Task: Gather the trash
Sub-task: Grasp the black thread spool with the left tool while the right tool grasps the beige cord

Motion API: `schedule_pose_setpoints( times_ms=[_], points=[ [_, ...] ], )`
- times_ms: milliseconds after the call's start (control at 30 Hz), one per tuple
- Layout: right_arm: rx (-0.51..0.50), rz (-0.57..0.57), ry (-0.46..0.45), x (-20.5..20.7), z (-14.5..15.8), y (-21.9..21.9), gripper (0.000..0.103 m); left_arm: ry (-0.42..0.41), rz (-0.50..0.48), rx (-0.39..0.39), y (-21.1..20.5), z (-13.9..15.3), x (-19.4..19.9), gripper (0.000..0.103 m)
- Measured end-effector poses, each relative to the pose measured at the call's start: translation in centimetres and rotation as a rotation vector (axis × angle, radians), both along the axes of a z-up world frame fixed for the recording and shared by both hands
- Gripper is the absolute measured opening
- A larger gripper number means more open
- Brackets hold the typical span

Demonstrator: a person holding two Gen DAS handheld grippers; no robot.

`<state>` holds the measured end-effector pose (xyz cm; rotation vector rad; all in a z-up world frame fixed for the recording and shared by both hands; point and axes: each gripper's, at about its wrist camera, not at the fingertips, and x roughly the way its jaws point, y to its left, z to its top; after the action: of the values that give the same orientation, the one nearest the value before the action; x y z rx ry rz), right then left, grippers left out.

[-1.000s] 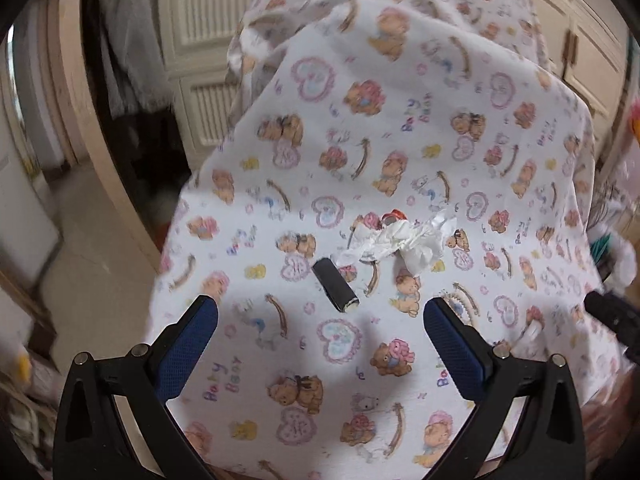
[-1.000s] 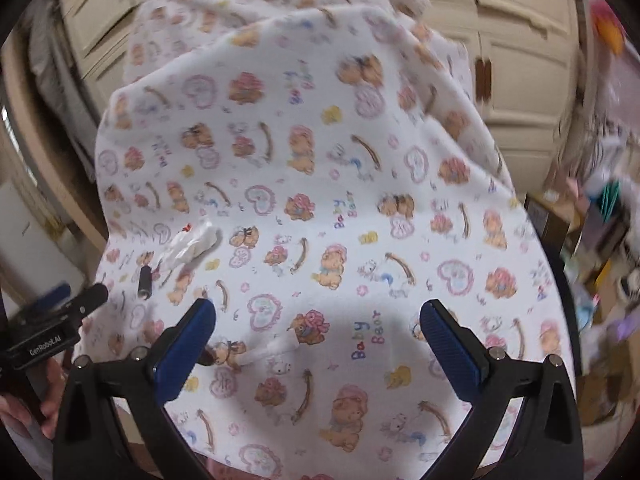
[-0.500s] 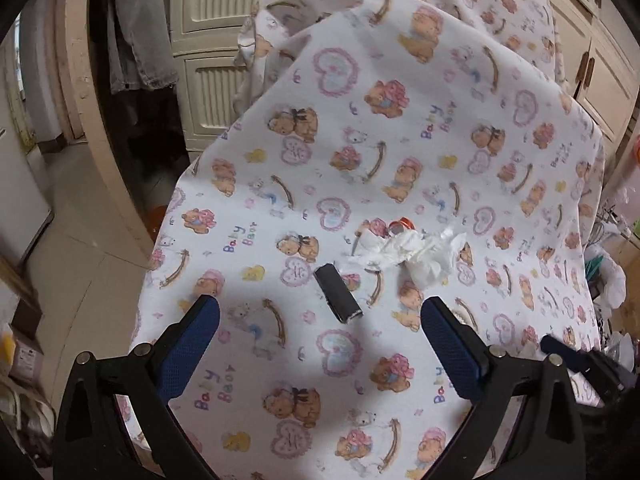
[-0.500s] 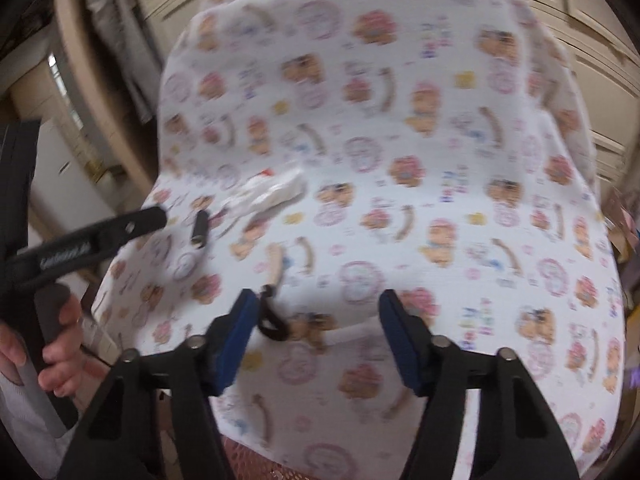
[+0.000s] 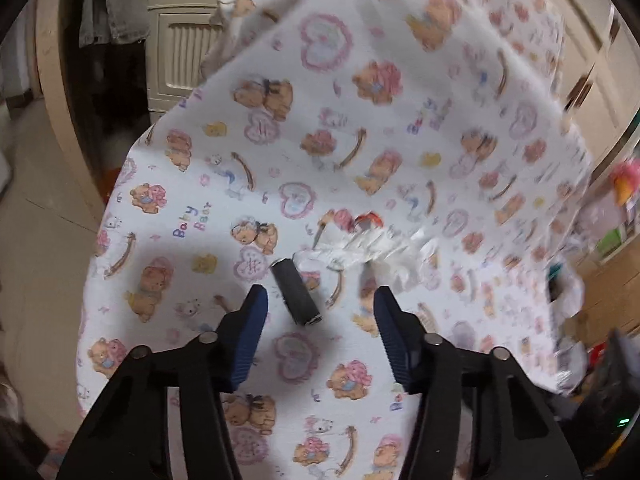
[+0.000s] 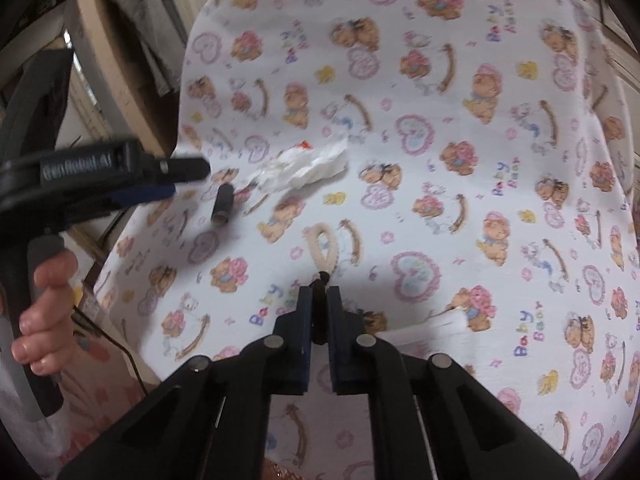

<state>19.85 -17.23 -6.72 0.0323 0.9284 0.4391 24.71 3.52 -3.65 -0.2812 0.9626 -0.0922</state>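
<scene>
Now the right tongs [image 6: 319, 300] have just clamped the looped cord [image 6: 323, 249]; the left tongs [image 5: 318, 300], half-closed (nothing gripped), straddle the dark cylinder [image 5: 296, 296].

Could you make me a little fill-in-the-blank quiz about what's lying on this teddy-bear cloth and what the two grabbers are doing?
1. The right gripper has its jaws shut on a dark knot tied to a beige ____ of cord.
2. The small dark cylinder lies between the jaws of the ____ gripper, untouched.
3. Beside the cylinder lies a crumpled white ____.

Missing words: loop; left; tissue
</scene>
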Motion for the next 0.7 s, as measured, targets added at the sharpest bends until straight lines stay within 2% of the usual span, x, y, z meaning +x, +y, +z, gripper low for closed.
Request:
schedule_pose_setpoints(
  times_ms=[33, 100, 233, 300, 400, 533, 700],
  points=[
    [0.005, -0.007, -0.003, 0.1, 0.2, -0.2, 0.006, 0.019, -0.001, 0.031, -0.4, -0.3, 0.2, 0.046],
    [0.015, -0.022, -0.004, 0.2, 0.4, -0.8, 0.006, 0.056, -0.003, 0.041, -0.8, -1.1, 0.7, 0.041],
    [0.022, -0.036, -0.003, 0.2, 0.5, -1.3, 0.006, 0.110, 0.029, -0.002, -0.7, -2.5, 1.7, 0.031],
    [0.021, -0.037, -0.003, 0.0, 0.5, -1.5, 0.006, 0.113, 0.018, 0.007, -1.1, -2.9, 2.4, 0.031],
    [0.015, -0.031, -0.008, -0.1, 0.6, -1.4, 0.006, 0.115, 0.025, 0.082, -1.9, -3.4, 2.9, 0.026],
    [0.003, -0.035, -0.027, -0.7, 1.0, -1.7, 0.006, 0.122, 0.007, 0.034, -2.0, -3.3, 2.6, 0.012],
    [0.008, -0.057, -0.039, -1.2, 1.3, -2.3, 0.006, 0.099, -0.005, 0.043, -1.7, -2.6, 1.5, 0.011]
  ],
)
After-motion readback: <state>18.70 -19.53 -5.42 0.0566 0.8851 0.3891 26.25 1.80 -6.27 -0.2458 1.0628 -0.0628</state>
